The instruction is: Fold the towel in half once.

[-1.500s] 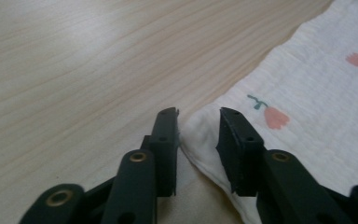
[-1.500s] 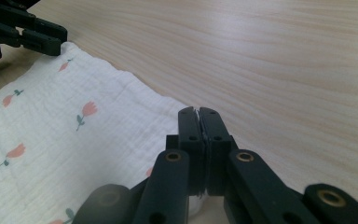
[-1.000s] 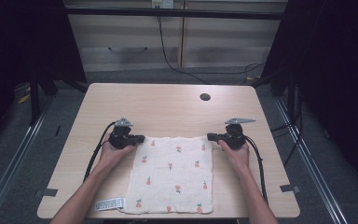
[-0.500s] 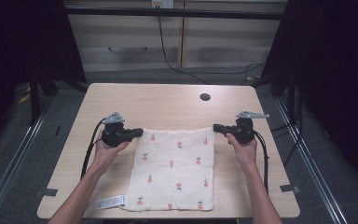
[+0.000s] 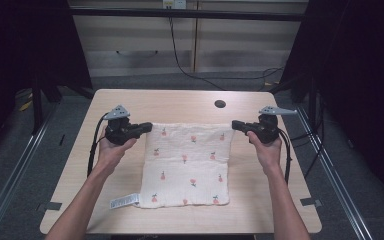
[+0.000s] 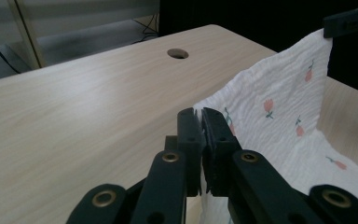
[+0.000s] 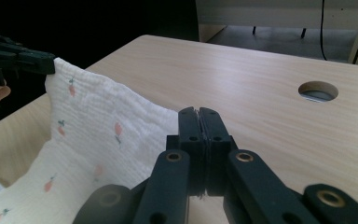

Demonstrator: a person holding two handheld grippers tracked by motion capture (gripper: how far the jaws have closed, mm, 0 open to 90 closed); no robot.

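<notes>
Both tools are clamped on the cloth [image 5: 187, 162]: left tool [image 5: 141, 128] and right tool [image 5: 237, 124] each grip a far corner, lifted, while the near edge rests on the worktop [image 5: 180, 102].

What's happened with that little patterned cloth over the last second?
Both grippers, the left gripper and the right gripper, moved apart and up, lifting the cloth's far edge off the table and pulling it taut. Each was already clamped on a far corner. The near edge and its label stayed on the table.
</notes>
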